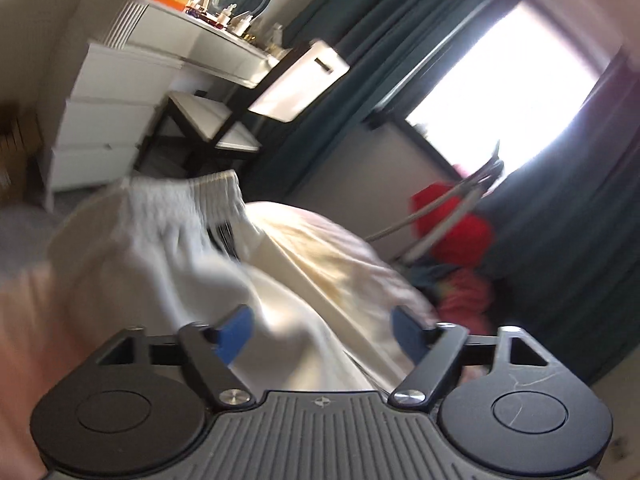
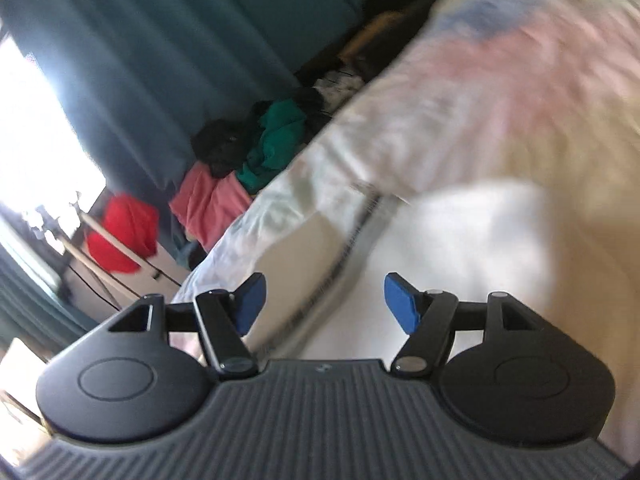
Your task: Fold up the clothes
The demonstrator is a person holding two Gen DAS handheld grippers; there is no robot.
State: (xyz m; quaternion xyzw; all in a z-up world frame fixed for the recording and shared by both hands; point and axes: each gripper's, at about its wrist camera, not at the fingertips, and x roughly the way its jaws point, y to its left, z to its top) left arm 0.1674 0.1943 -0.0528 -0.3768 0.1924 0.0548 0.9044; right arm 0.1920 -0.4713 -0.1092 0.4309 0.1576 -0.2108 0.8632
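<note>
Hovering over the bed [image 1: 332, 248], I have both tools spread wide and gripping nothing: my left gripper [image 1: 320, 332] hangs just above the white garment [image 1: 168, 240], and my right gripper [image 2: 325, 300] looks down on the same pale cloth [image 2: 460, 248] with its dark-edged seam [image 2: 348, 248]. That garment, the thing to be folded, lies bunched on the bed, its ribbed waistband [image 1: 216, 184] raised toward the dresser [image 1: 116, 92]. I judge it is spread there because the mattress gives a flat place to work. Blur hides whether any fold is already made, so this could be a fresh piece or one part folded. No basket or drawer shows contents; beside the bed, loose clothes sit in a heap [image 2: 240, 160] by the curtain [image 2: 160, 60], red, pink, green and black.
</note>
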